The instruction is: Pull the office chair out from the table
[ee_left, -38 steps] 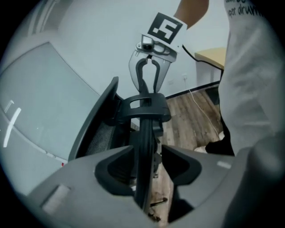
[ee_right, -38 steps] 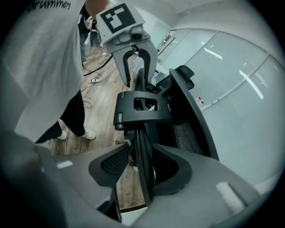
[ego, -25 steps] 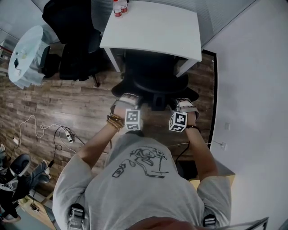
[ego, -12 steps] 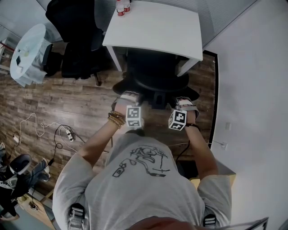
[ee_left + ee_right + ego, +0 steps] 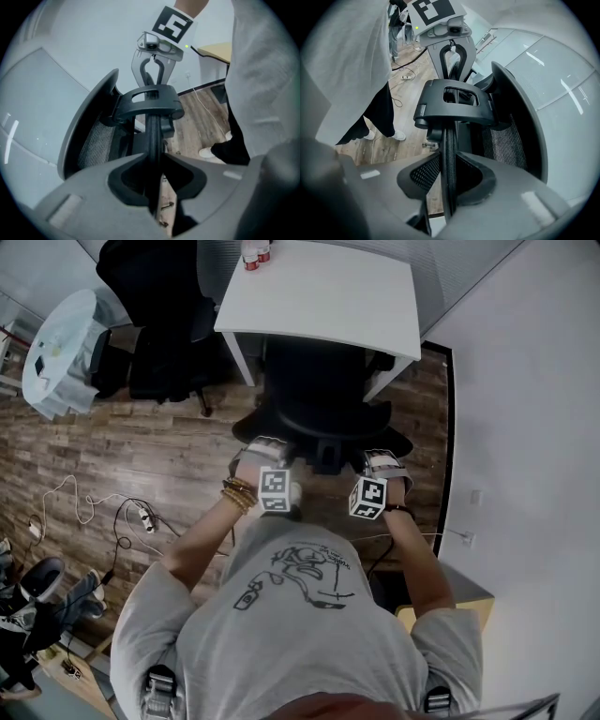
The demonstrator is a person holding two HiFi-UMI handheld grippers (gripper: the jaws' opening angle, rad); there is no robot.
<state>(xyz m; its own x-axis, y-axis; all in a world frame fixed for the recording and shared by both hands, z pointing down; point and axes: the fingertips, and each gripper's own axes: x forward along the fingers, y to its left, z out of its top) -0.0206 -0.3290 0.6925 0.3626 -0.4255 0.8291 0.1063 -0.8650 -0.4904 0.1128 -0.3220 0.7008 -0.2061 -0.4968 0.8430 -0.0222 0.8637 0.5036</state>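
The black office chair [image 5: 319, 395] stands at the white table [image 5: 323, 296], its seat partly under the tabletop. My left gripper [image 5: 265, 450] and right gripper [image 5: 382, 461] sit on the top edge of the chair's backrest, left and right of its centre. In the left gripper view the left gripper [image 5: 154, 173] is shut on the thin black rim of the chair [image 5: 150, 101]. The right gripper view shows the right gripper [image 5: 449, 176] clamped on the same rim of the chair [image 5: 454, 101]. Each gripper view shows the other gripper further along the rim.
A second black chair [image 5: 155, 324] and a round pale table [image 5: 56, 352] stand at the upper left. Bottles [image 5: 253, 251] are on the white table's far edge. Cables [image 5: 122, 517] lie on the wood floor at left. A white wall [image 5: 525, 427] runs close on the right.
Both grippers and the chair's backrest have come away from the table toward the person. More of the chair shows clear of the tabletop.
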